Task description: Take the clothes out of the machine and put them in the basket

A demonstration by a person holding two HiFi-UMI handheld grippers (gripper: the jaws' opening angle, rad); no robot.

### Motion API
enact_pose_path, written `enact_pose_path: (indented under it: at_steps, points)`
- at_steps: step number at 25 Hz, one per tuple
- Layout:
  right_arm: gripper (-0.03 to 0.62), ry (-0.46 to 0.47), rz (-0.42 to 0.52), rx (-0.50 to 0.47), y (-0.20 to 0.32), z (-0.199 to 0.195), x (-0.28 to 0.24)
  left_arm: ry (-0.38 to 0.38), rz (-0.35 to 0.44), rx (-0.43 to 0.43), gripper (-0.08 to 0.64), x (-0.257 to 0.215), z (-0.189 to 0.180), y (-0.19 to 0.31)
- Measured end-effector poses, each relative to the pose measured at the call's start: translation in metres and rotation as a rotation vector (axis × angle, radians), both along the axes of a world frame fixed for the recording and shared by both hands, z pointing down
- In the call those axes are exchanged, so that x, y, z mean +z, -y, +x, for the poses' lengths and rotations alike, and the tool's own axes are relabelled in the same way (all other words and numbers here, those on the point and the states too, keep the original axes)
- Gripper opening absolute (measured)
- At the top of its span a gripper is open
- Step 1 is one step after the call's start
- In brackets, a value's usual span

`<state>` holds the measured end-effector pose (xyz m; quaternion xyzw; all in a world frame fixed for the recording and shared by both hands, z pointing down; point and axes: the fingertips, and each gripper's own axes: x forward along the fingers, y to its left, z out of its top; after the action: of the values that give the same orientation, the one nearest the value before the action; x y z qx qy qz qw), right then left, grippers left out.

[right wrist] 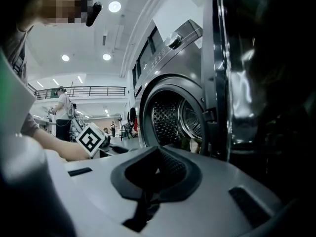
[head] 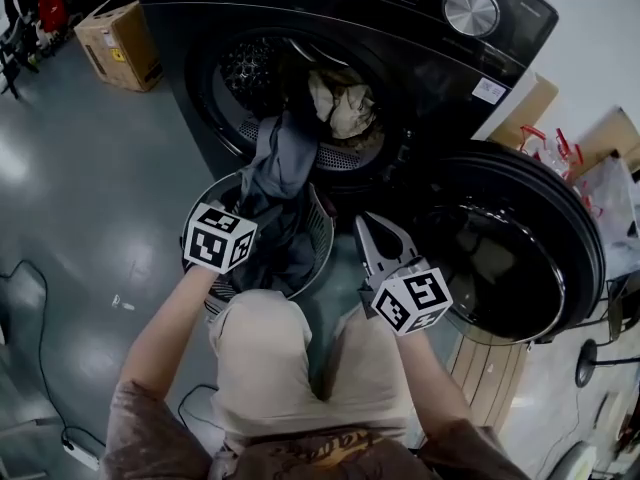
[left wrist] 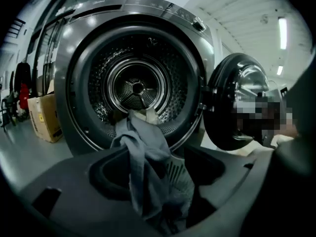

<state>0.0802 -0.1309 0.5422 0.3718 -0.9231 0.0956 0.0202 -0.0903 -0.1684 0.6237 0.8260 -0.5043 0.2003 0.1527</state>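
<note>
A grey garment (head: 285, 158) hangs out of the black washing machine's drum (head: 250, 73) and down into the round slatted basket (head: 322, 230) in front of it. Beige clothes (head: 345, 108) still lie in the drum mouth. My left gripper (left wrist: 168, 162), with its marker cube (head: 218, 238), is over the basket; its jaws stand apart, open, and the grey garment (left wrist: 143, 152) drapes loosely between them. My right gripper (head: 365, 220) hovers beside the basket, near the open door, shut and with nothing in it (right wrist: 158, 154).
The machine's round door (head: 520, 238) is swung open at the right, close to my right gripper. A cardboard box (head: 120, 43) stands left of the machine. A cable (head: 40, 298) lies on the grey floor at left. The person's knees (head: 260, 358) are just behind the basket.
</note>
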Motion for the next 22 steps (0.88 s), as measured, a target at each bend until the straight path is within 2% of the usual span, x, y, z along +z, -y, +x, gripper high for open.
enact_pose_path:
  at_steps: [2, 5, 10, 14, 16, 19, 21, 22]
  points:
    - [-0.003, -0.003, -0.002, 0.007, 0.000, 0.001, 0.001, 0.008, 0.028, -0.025, 0.359, 0.000, 0.002, 0.028]
    - [-0.003, -0.004, -0.004, 0.011, -0.001, 0.000, 0.001, 0.038, 0.035, -0.062, 0.367, 0.007, 0.003, 0.071]
    - [-0.003, 0.010, -0.013, 0.027, 0.003, 0.002, -0.001, 0.069, -0.006, -0.118, 0.372, 0.025, 0.001, 0.133]
    - [-0.003, 0.003, -0.016, 0.040, 0.003, 0.003, 0.000, 0.138, -0.048, -0.137, 0.371, 0.043, 0.001, 0.162]
    - [-0.003, -0.002, -0.016, 0.039, 0.002, 0.002, 0.001, 0.118, -0.080, -0.142, 0.365, 0.052, 0.003, 0.168]
    - [-0.003, -0.006, -0.016, 0.037, 0.001, 0.001, 0.003, 0.089, -0.081, -0.154, 0.361, 0.053, 0.003, 0.170]
    - [-0.003, -0.006, -0.019, 0.036, 0.001, 0.000, 0.005, 0.076, -0.080, -0.146, 0.315, 0.052, 0.005, 0.168]
    - [-0.003, -0.007, -0.021, 0.036, 0.001, 0.000, 0.005, 0.062, -0.086, -0.145, 0.207, 0.051, 0.005, 0.165]
